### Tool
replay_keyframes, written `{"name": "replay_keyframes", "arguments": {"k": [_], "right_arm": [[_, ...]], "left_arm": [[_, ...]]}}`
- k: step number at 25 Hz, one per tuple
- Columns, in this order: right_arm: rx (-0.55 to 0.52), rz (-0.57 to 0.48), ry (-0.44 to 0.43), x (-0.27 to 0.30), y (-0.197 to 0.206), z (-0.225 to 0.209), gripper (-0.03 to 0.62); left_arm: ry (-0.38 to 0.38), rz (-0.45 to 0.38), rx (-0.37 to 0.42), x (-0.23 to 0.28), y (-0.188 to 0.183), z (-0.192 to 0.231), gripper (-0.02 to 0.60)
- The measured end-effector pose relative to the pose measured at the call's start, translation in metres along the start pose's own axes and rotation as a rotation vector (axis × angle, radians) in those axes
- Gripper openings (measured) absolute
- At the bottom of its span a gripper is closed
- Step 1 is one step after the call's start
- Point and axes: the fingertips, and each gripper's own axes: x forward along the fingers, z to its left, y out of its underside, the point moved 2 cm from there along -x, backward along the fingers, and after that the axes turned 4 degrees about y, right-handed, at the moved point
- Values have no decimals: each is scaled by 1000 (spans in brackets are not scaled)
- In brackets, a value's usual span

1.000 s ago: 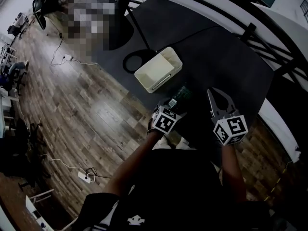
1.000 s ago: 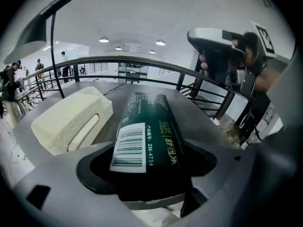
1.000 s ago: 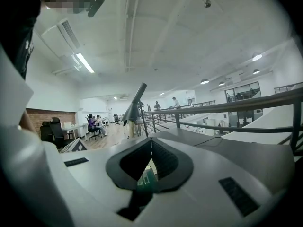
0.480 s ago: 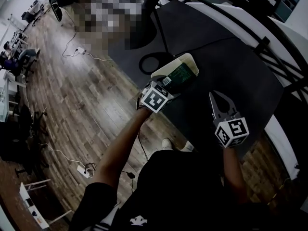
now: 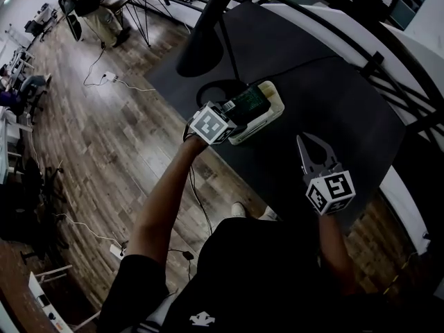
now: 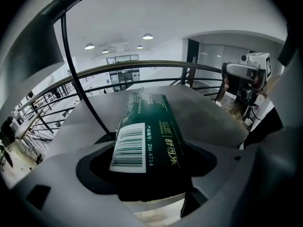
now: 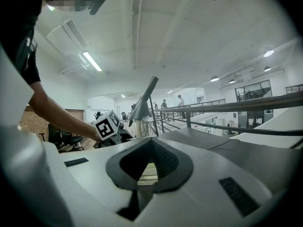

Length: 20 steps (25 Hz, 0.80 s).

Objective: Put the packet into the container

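A dark green packet [image 5: 248, 101] with a white barcode label is held in my left gripper [image 5: 234, 114], which is shut on its near end. The packet hangs tilted just over the cream rectangular container [image 5: 269, 118] near the dark table's left edge. In the left gripper view the packet [image 6: 147, 126] sticks forward out of the left gripper [image 6: 147, 167], with a pale surface showing below it. My right gripper [image 5: 305, 146] hovers over the table to the right, apart from the container. It is shut and holds nothing, as the right gripper [image 7: 150, 148] shows in its own view.
The dark round table [image 5: 333, 96] ends just left of the container, above a wooden floor [image 5: 104, 151]. A black lamp stand [image 5: 208, 26] with a cable loop stands behind the container. A metal railing [image 5: 374, 54] curves along the far side.
My left gripper has carried the packet from the table's near edge, away and to the left, to just above the container. The right gripper has barely shifted.
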Motion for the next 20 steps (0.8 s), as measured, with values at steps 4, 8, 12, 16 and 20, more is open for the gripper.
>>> {"name": "replay_keyframes", "arguments": {"k": [4, 8, 12, 16, 20], "right_arm": [[14, 13, 9, 5, 0, 0, 5], [7, 28, -7, 8, 3, 6, 5], [-17, 26, -39, 14, 6, 14, 5], [-29, 24, -52, 16, 4, 11, 5], [3, 39, -25, 15, 8, 8, 5]], "left_arm": [[-4, 27, 14, 9, 9, 7, 403], [29, -14, -3, 12, 2, 7, 403], [53, 21, 16, 22, 3, 6, 403], [60, 66, 16, 32, 12, 5, 403], [50, 27, 2, 33, 9, 10, 405]]}}
